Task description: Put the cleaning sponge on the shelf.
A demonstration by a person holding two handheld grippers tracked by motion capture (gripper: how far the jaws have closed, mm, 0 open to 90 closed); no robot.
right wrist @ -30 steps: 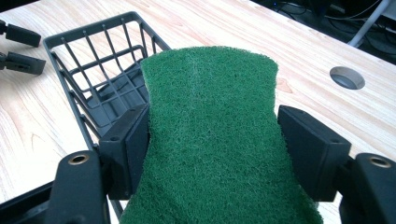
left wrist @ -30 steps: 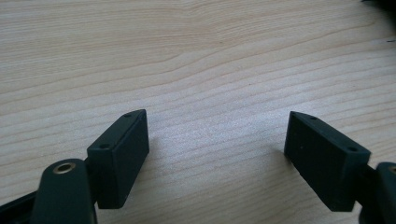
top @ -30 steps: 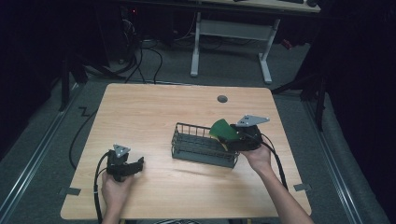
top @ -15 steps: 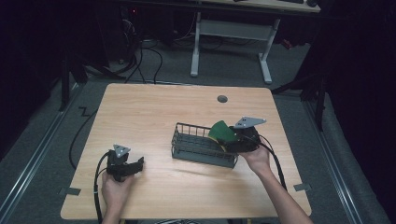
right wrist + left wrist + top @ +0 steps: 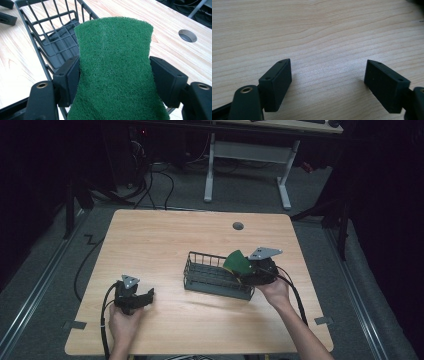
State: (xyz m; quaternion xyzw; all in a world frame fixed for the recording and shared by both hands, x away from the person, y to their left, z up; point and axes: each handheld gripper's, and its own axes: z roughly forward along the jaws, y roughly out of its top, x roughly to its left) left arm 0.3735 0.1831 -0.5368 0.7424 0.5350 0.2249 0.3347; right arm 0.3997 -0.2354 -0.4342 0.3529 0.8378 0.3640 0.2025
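Left gripper [image 5: 145, 298]: black, held in a hand near the front left of the counter; fingers [image 5: 275, 85] released, spread wide, bare wood between them.
Left hand [image 5: 122, 322]: wrapped round the gripper body, black cable [image 5: 104, 320] trailing off the front edge.
Counter [image 5: 165, 245]: light wooden top, pale grain, round grommet hole [image 5: 238, 226] near the far edge.
Right gripper [image 5: 243, 270]: held in a hand at the right of the counter, grey three-cornered plate [image 5: 265, 253] on top; fingers [image 5: 67, 80] clenched on both side edges of the green scouring sponge.
Green scouring sponge [image 5: 113, 75]: rough-fibred, waisted at the middle, tilted upward, sitting over the right end of the wire basket, clear of the counter.
Dark wire basket [image 5: 210, 275]: oblong metal rack, right of the counter's middle, flat dark floor inside, just beside the right gripper.
Beyond the counter: white desk legs [image 5: 210, 170] on grey floor, dark cables [image 5: 160, 175] lying loose.
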